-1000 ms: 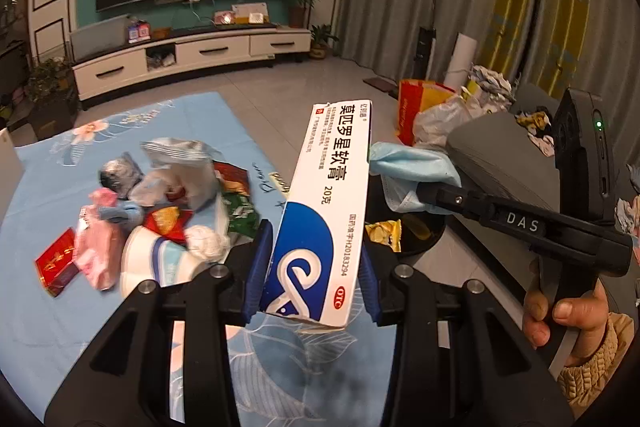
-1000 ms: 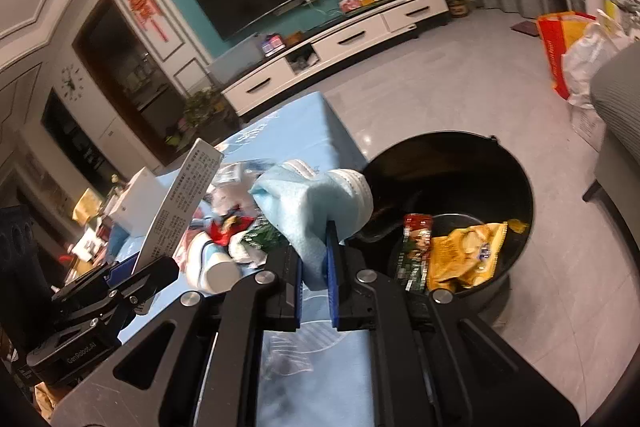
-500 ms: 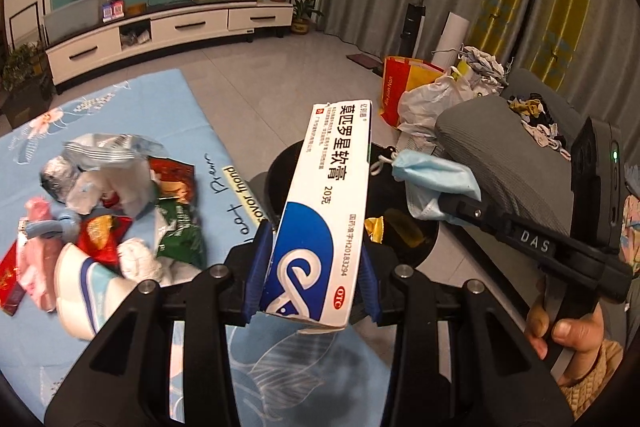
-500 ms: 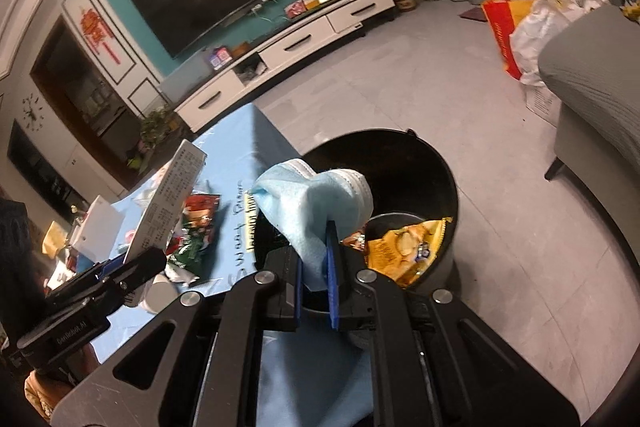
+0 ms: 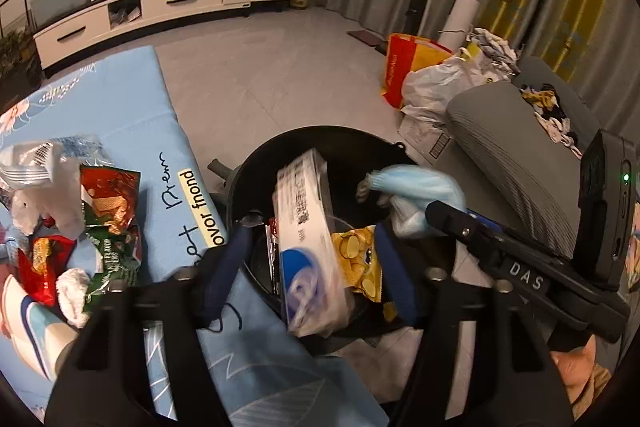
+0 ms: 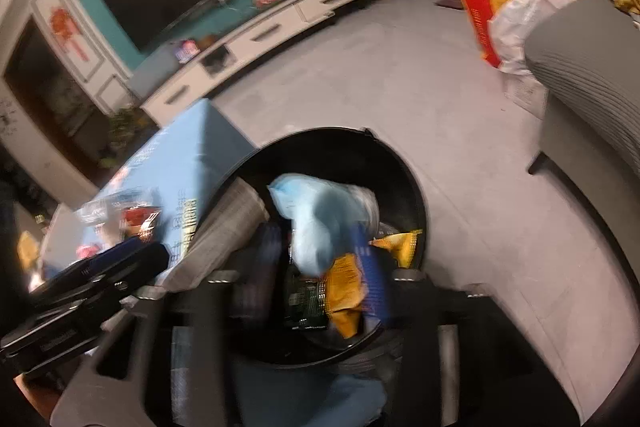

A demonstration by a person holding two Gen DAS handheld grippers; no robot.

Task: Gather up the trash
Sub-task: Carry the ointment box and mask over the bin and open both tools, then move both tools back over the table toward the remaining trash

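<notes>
Over the open mouth of the black bin (image 5: 352, 143), just off the edge of the blue cloth-covered table (image 5: 120, 107): seen along the left gripper (image 5: 312, 231), released, jaws having just been opening and now standing well apart, with the white-and-blue ointment box (image 5: 308, 227) between them, blurred, tilted top-away, clear of both pads (image 5: 236, 255) and hanging over the bin's inside. Seen along the right gripper (image 6: 314, 239), likewise let go, jaws having just been opening, with the crumpled light-blue face mask (image 6: 316, 223) loose between the 2 blue pads (image 6: 368, 267) above the same bin; too smeared to say whether cloth brushes a pad. Down inside the bin, a yellow chip bag (image 5: 356, 259) and a dark wrapper beside it. Back on the table, to the left of the bin, a heap of snack wrappers (image 5: 108, 211) in red, green and silver, plus a white-and-blue paper cup (image 5: 28, 323) lying on its side at the near edge. Beyond the bin on the tiled floor, a red shopping bag (image 5: 404, 59) next to a white plastic bag, and a grey sofa (image 5: 512, 155) at the right. Along the far wall, a low white TV cabinet (image 5: 160, 3)
</notes>
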